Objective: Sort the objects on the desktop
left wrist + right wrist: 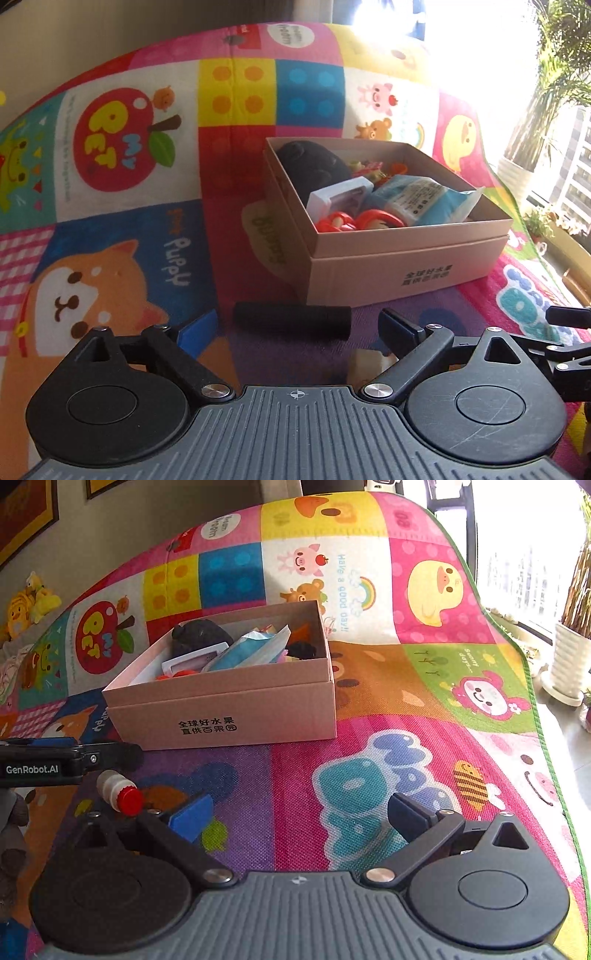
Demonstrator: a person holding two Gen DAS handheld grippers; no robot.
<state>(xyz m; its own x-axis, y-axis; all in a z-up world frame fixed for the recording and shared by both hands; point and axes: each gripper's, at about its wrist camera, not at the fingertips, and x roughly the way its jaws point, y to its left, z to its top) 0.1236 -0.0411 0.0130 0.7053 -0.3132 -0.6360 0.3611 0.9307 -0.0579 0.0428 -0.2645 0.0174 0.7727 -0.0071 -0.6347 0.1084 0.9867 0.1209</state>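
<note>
**Sorting desk clutter into a fruit box on a kiddie play mat**

Sitting on the mat is the cardboard box (388, 254), already pretty full: a black mouse-shaped thing (314, 162) at the back, a white plastic piece (340, 195), a blue-and-white packet (421, 199) with print too small to read, and some red plastic bits (351, 221) at the front. The box has Chinese printing on its side, reading 全球好水果 / 直供百果园 in the right wrist view.

Still outside the box: a black foam-looking cylinder (291, 319) lying on its side just in front of it, right ahead of the left gripper (299, 325). That gripper's fingers are spread wide with nothing clamped between them; the cylinder lies on the mat in front of the gap. A small white bottle with a red cap (120, 792) lies tipped over on the mat near the left gripper, which shows "GenRobot.AI" on its side in the right wrist view.

The right gripper (299, 812) is also wide open and empty, hovering over the mat with only the blue bubble lettering under it.

The play mat (140, 236) itself is loud: "MY PET" on a red apple, "Puppy" beside a shiba dog, "Have a good day!" with a rainbow, "Sunny days...". A potted plant (574, 635) stands by the window.
</note>
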